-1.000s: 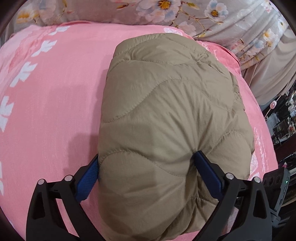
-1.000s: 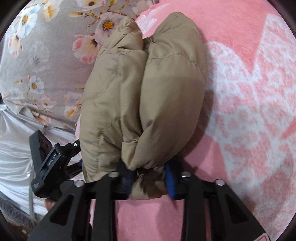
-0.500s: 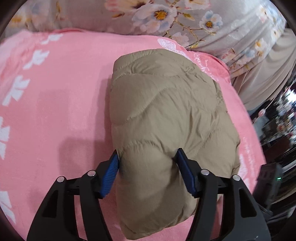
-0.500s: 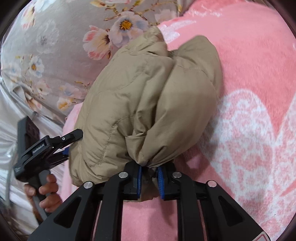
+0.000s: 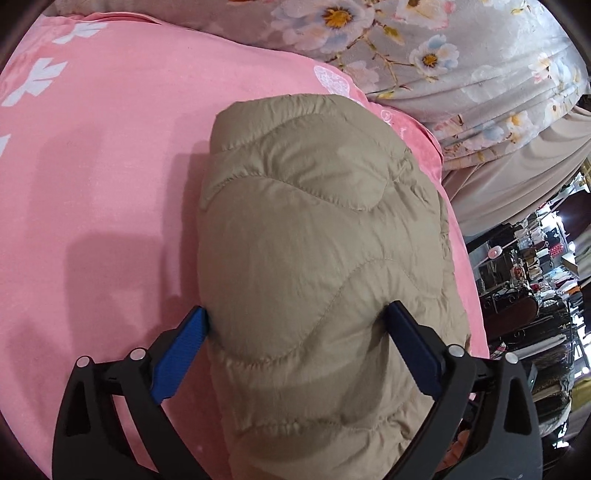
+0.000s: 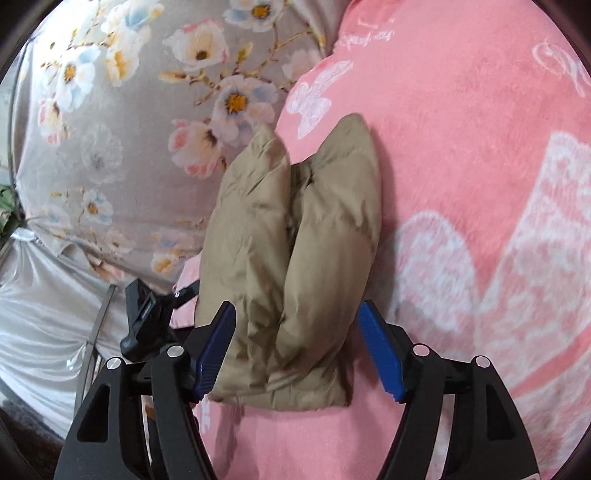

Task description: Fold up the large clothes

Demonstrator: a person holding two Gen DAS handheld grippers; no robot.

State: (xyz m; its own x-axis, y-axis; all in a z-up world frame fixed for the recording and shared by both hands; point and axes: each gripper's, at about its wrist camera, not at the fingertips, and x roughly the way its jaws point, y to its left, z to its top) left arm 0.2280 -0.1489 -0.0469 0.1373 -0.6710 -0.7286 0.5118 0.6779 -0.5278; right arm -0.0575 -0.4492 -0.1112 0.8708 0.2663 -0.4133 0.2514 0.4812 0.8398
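Now the folded quilted jacket [image 5: 325, 258] rests on the pink blanket [image 5: 110, 166], left gripper [image 5: 295, 328] and right gripper [image 6: 295, 332] both spread wide astride it, grasping nothing, presumably to leave the fold undisturbed.

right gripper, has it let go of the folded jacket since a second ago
Yes. The right gripper has opened wide; its pads now flank the beige quilted jacket resting on the pink blanket.

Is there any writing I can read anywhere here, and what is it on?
None can be read.
White script on the pink blanket, near its edge: too blurred.
Label on the left tool's black body: too small.
Shelves in the background: nothing legible.
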